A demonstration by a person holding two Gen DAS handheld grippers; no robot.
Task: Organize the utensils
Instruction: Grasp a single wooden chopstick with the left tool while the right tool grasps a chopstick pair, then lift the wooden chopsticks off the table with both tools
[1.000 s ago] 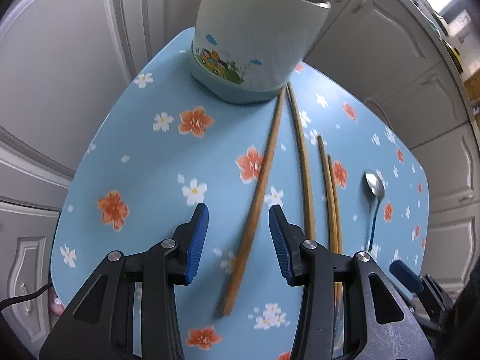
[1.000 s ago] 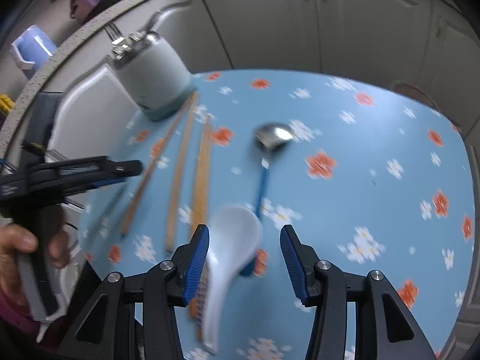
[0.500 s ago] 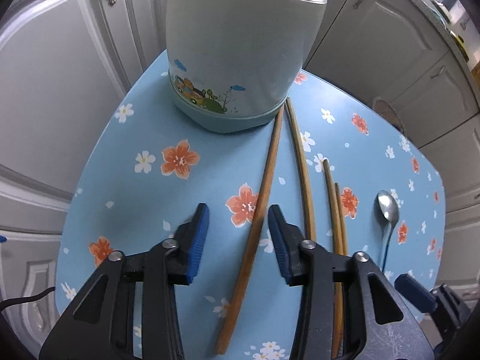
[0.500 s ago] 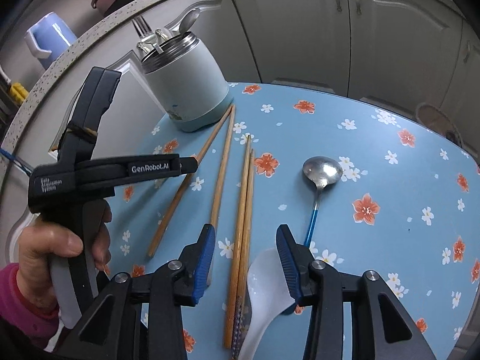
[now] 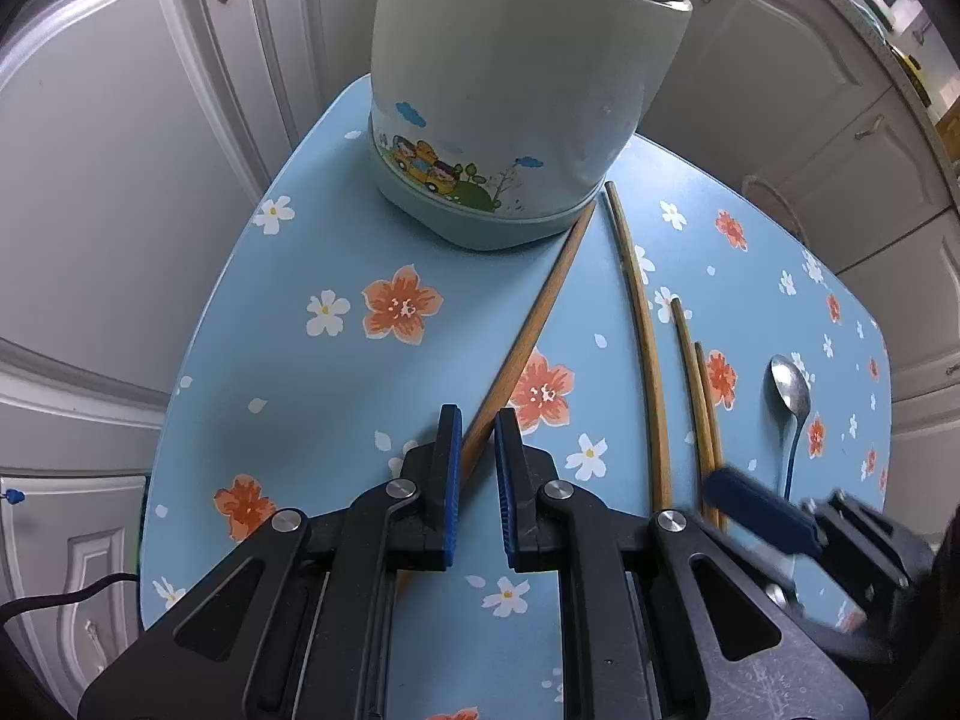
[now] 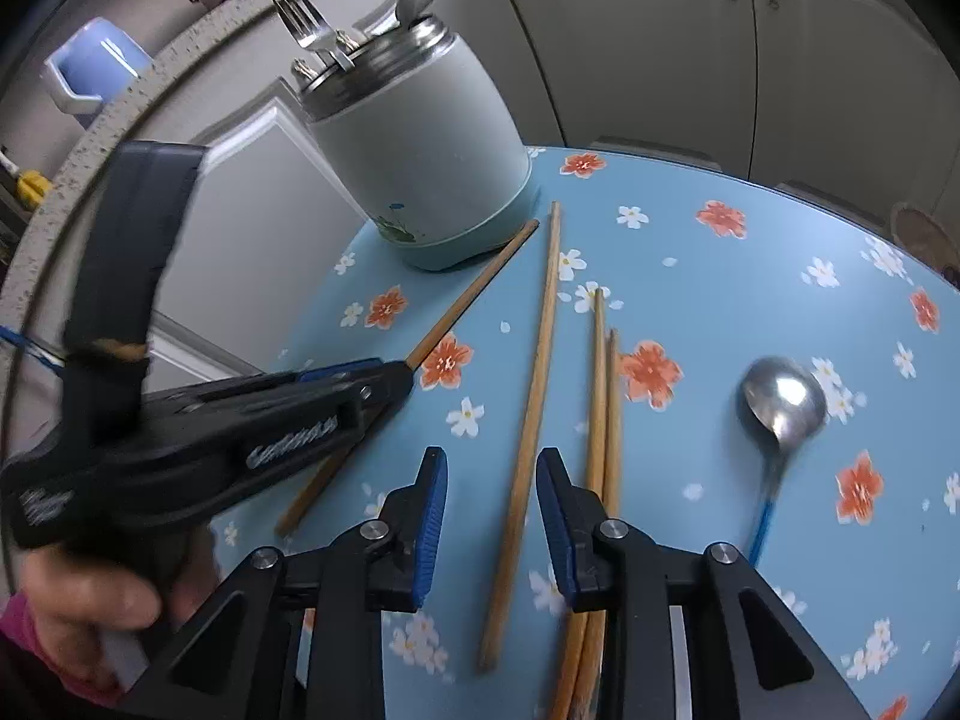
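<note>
While the left gripper sits low over the table, its pads look pinched in on the nearest chopstick about a third of the way up from the butt end, though I can't swear both pads are touching the wood. That stick lies diagonally, with its far tip right at the base of the jar. It's going to be light and stiff, so no flex to worry about, but it's thin and smooth, and a grip that far off centre will probably let the long end droop or swivel between the pads. Closer to the middle would be steadier, I reckon. The right gripper is spread apart, holding nothing, with a second chopstick lying between its fingers on the table. Just to the right of that is a pair of chopsticks lying side by side, touching, so grabbing one without nudging the other looks fiddly. Further right, well apart, is a metal spoon with a thin blue handle; it's heavier at the bowl, so I'd hold it near there. At the back the jar already has forks and a spoon sticking out the top, so that's likely where everything goes.
</note>
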